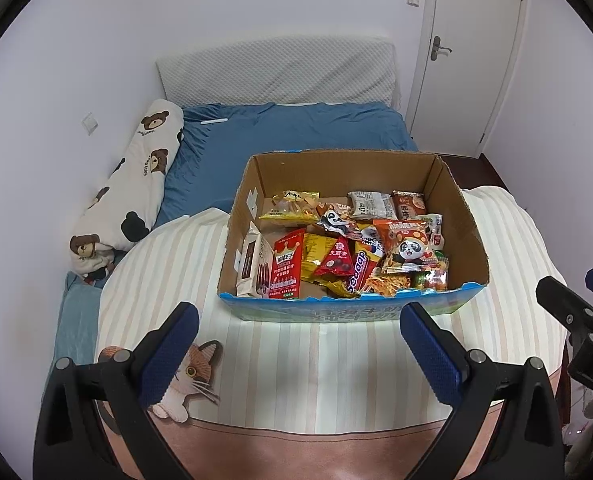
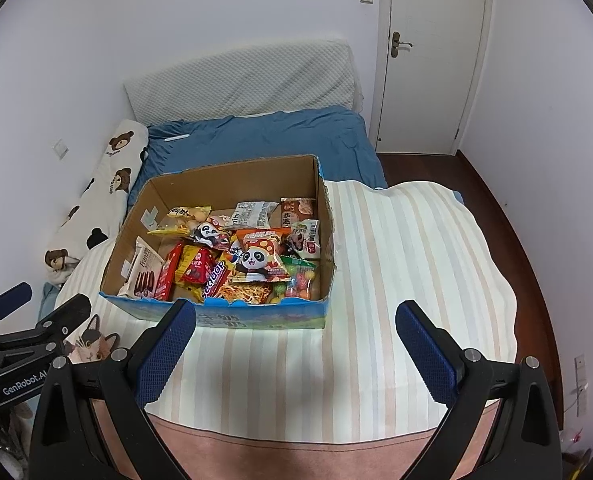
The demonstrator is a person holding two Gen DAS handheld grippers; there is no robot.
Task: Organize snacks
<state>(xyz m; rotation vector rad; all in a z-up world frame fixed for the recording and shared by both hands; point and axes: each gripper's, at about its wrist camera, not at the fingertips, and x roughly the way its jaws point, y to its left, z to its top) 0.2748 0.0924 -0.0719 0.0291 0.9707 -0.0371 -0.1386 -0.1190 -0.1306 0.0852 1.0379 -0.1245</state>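
Nearest you, the left tool (image 1: 296, 344) and the right tool (image 2: 296, 344) both hang released, blue-padded fingers spread wide and grasping nothing, above the cream-and-peach striped blanket (image 2: 396, 280) on the bed. Just beyond them sits the open brown cardboard box with a blue printed front wall (image 1: 348, 310), holding a loose heap of snacks. Against its left wall stands the white chocolate-stick carton (image 1: 252, 264), likely stiff: take it across its flat faces. Beside it the tall red foil packet (image 1: 284, 266) and, toward the right, the orange panda-printed crisp bag (image 1: 408, 248) are probably light, crinkly and slippery, with brittle contents; pinch a sealed edge, not the puffed middle. At the far wall lie the yellow snack bag (image 1: 288, 208) and the white noodle-style packet (image 1: 370, 205), overlapping their neighbours.
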